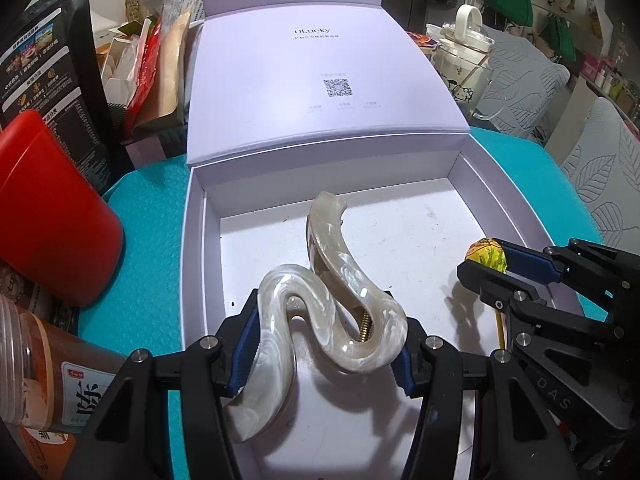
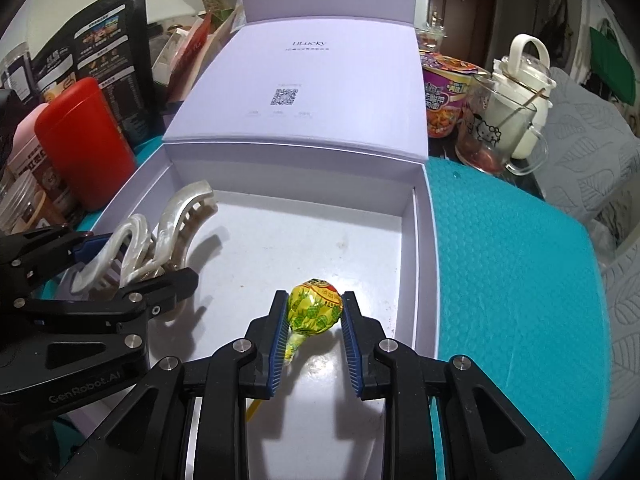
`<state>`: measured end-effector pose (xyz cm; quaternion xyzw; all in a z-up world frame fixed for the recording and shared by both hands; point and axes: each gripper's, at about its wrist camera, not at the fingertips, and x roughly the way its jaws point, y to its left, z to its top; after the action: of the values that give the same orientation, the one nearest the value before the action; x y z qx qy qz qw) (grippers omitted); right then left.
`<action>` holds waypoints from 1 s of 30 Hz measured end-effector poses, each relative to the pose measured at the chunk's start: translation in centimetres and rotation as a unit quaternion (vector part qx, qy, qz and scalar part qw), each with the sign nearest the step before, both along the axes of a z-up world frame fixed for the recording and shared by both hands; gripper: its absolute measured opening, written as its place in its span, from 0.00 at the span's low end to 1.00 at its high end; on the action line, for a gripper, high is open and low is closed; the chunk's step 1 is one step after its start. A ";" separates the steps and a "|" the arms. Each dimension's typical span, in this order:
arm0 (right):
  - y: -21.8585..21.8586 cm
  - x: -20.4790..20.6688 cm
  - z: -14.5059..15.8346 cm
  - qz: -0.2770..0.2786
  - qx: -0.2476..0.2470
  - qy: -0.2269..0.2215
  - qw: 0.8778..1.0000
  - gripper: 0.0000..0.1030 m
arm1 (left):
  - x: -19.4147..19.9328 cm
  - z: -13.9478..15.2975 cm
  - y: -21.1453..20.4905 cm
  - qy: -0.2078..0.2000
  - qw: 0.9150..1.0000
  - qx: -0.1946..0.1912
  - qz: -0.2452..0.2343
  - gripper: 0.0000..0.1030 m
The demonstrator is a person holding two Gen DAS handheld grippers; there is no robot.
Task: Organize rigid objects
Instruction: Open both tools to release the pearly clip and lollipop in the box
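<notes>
A pearly white wavy hair claw clip [image 1: 320, 300] sits between the blue pads of my left gripper [image 1: 324, 332], which is shut on it just above the floor of the open white box [image 1: 192, 240]. In the right wrist view the clip [image 2: 176, 216] and left gripper [image 2: 140, 260] are at the box's left side. My right gripper [image 2: 315, 300] is shut on a lollipop [image 2: 316, 310] in a yellow wrapper, stick pointing back, low over the box [image 2: 424, 260] floor. The left wrist view shows that lollipop [image 1: 486, 256] in the right gripper [image 1: 486, 258] at the right.
The box lid [image 1: 320, 60] stands open behind. A teal mat [image 2: 520, 280] lies under the box. A red canister [image 1: 52, 208], black bag [image 1: 44, 60] and spice jar [image 1: 52, 380] crowd the left. A noodle cup [image 2: 444, 92] and glass mug [image 2: 492, 136] stand at the back right.
</notes>
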<state>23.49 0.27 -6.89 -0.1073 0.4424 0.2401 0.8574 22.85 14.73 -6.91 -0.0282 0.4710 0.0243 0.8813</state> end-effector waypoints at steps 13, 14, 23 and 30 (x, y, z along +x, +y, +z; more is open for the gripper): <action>-0.3 -0.7 1.3 -0.009 -0.008 -0.020 1.000 0.38 | 0.4 0.9 -0.2 0.000 1.000 -0.004 0.005 0.62; -0.3 -0.9 1.6 -0.008 -0.007 -0.025 1.000 0.40 | 0.2 1.2 -0.2 -0.003 1.000 -0.005 0.005 0.67; -0.6 -2.6 4.5 -0.011 0.006 -0.057 0.998 0.41 | -1.7 4.1 -0.1 -0.042 0.999 -0.002 0.006 0.70; -1.4 -4.5 6.6 -0.015 0.012 -0.077 0.997 0.41 | -4.1 5.9 0.0 -0.066 0.998 -0.018 0.012 0.70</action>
<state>19.00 -1.11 -0.25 -0.1092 0.3735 0.2237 0.8936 18.76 14.69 -0.99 -0.0509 0.4114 0.0245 0.9097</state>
